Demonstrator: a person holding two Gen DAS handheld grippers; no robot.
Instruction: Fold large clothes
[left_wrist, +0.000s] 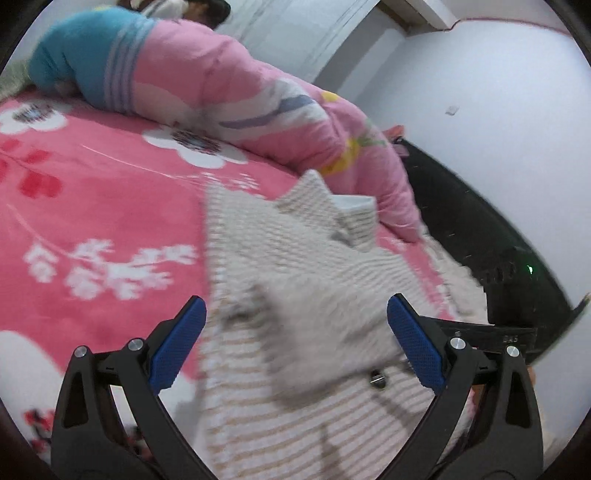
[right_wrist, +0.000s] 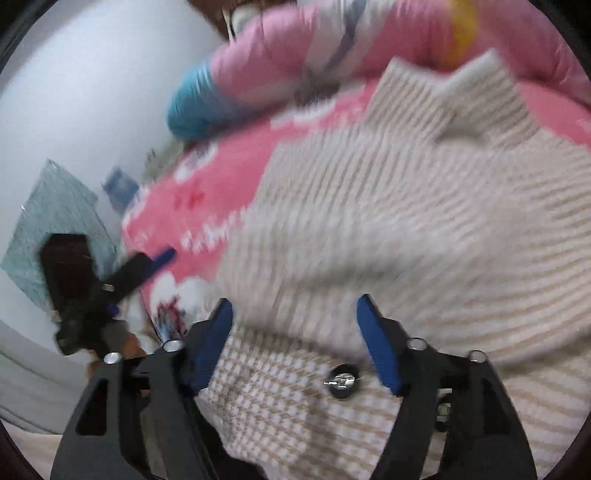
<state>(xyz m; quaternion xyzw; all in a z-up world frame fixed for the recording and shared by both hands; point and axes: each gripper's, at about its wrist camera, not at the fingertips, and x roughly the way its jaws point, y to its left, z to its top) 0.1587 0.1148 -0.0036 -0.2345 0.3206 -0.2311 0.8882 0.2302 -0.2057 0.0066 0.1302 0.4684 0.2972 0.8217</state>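
One striped garment (left_wrist: 295, 258) lies on the bed's pink blanket (left_wrist: 92, 206), one rolled quilt (left_wrist: 221, 85) at twelve o'clock. Two tongs, left tongs (left_wrist: 295, 325) and right tongs (right_wrist: 295, 325), both released, gripping nothing

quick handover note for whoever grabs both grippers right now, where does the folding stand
Left gripper: open, nothing held, above the garment's near part.
Right gripper: open, nothing held, low over the same garment.
Garment: the cream and beige striped knitted cardigan lies on the pink floral fleece blanket covering the bed, collar end towards the rolled pink and blue quilt. One part is already laid over the body; a dark round button shows near the right gripper.
Done: a first fold seems made, though blur hides its edges.
Left: likely fold in the remaining parts, then flatten and tidy.
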